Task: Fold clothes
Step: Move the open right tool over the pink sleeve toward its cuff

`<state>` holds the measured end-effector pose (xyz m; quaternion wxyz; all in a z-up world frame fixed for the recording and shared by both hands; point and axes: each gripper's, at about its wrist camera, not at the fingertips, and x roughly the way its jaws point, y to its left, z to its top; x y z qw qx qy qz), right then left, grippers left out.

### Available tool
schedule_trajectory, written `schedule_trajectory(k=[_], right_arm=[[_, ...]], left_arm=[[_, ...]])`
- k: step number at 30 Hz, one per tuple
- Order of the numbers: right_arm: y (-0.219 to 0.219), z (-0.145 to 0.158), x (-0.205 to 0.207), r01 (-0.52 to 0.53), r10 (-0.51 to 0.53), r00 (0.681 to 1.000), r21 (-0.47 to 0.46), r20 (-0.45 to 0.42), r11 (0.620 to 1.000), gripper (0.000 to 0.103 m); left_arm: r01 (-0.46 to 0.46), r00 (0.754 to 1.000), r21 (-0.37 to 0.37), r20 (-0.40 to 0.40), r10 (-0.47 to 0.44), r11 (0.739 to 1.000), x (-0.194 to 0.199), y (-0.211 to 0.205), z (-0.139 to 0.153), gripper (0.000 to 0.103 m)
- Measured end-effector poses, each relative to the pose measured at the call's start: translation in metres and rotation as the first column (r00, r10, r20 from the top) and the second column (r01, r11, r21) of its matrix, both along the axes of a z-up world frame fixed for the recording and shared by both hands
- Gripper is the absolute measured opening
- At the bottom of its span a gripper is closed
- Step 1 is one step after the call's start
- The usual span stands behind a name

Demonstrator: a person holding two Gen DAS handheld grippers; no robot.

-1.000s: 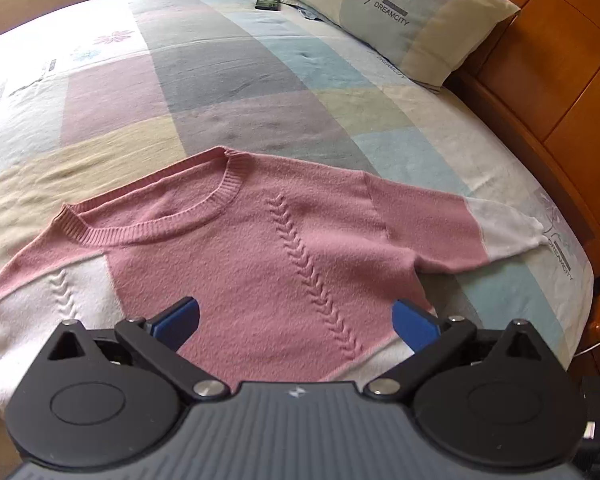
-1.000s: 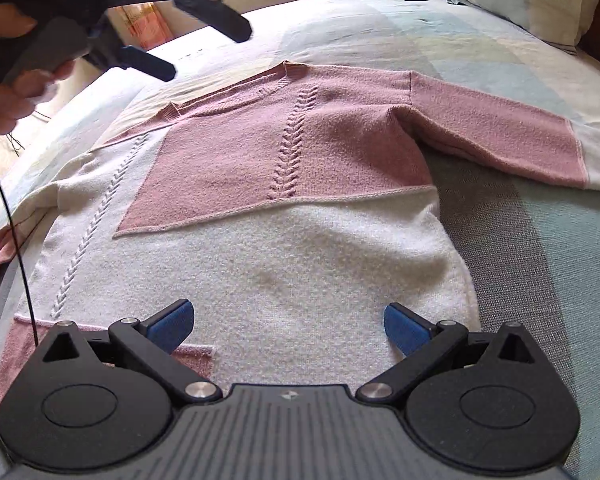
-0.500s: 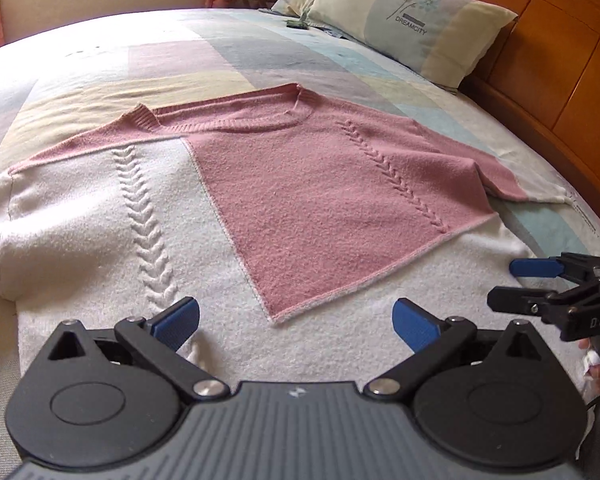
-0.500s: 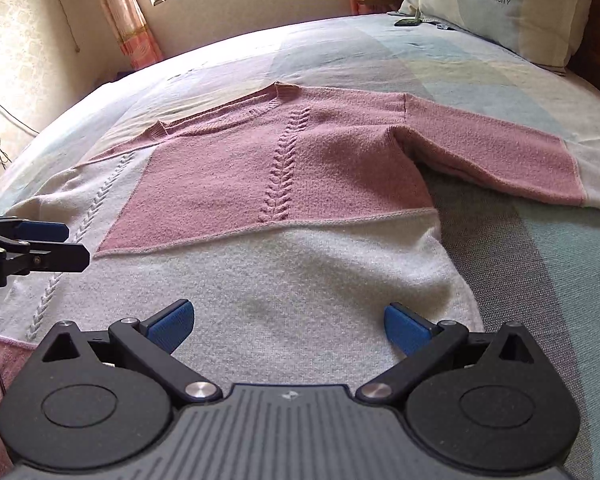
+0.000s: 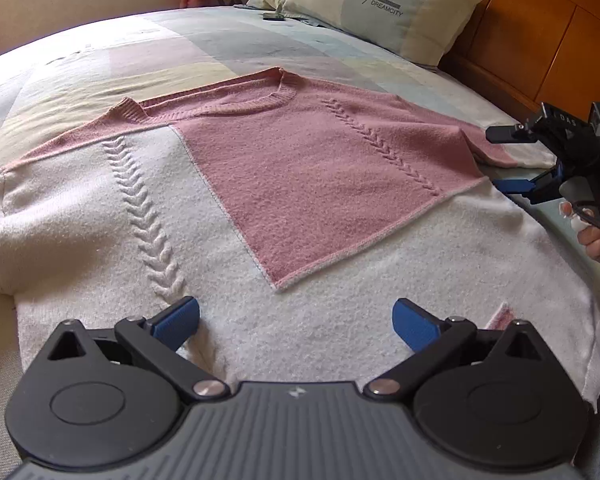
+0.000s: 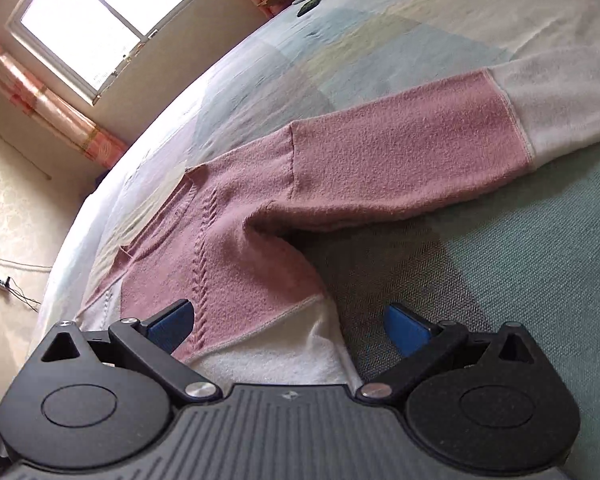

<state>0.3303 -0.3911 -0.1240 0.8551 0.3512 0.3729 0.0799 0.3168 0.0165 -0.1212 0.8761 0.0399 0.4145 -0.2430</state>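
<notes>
Left gripper (image 5: 296, 320): jaws wide apart, nothing between them, poised just above the white lower part of the sweater (image 5: 284, 184), near its hem. Right gripper (image 6: 286, 322): jaws likewise apart and empty, low over the sweater's side edge, one blue pad above the knit and the other above the bedspread (image 6: 500, 248). In the left view the right gripper sits at the far right edge, gripped by a hand (image 5: 598, 228).

Sweater: lies flat and face up on the bed, unfolded, white below, pink across the chest and collar. One sleeve (image 6: 412, 160) extends outward across the bedspread, pink with a white cuff end.

Beyond: a pillow (image 5: 384, 8) lies against the wooden headboard (image 5: 548, 40). A window (image 6: 100, 20) with a curtain (image 6: 56, 116) occupies the far wall.
</notes>
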Motion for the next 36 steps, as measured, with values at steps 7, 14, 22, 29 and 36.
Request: schedule_trajectory(k=[7, 14, 22, 29, 36], right_arm=[[-0.013, -0.011, 0.033, -0.017, 0.010, 0.994, 0.061, 0.105, 0.998, 0.103], [-0.004, -0.011, 0.059, -0.007, 0.021, 0.978, -0.070, 0.207, 0.998, 0.103], [-0.043, -0.001, 0.068, 0.234, -0.175, 0.936, -0.168, 0.304, 0.958, 0.103], [-0.076, -0.002, 0.059, 0.296, -0.281, 0.955, -0.228, 0.096, 0.928, 0.103], [-0.025, 0.035, 0.025, 0.175, -0.235, 0.967, -0.418, -0.096, 0.891, 0.103]], left_arm=[[-0.002, 1.000, 0.013, 0.024, 0.002, 1.000, -0.001, -0.003, -0.003, 0.102], [0.005, 0.999, 0.023, 0.038, -0.006, 1.000, -0.002, -0.004, -0.005, 0.102], [0.013, 0.998, 0.035, 0.053, -0.015, 0.999, -0.002, -0.006, -0.006, 0.102], [0.014, 0.999, 0.034, 0.046, -0.015, 0.999, -0.002, -0.005, -0.005, 0.102], [0.015, 0.999, 0.038, 0.038, -0.016, 0.999, -0.003, -0.004, -0.003, 0.102]])
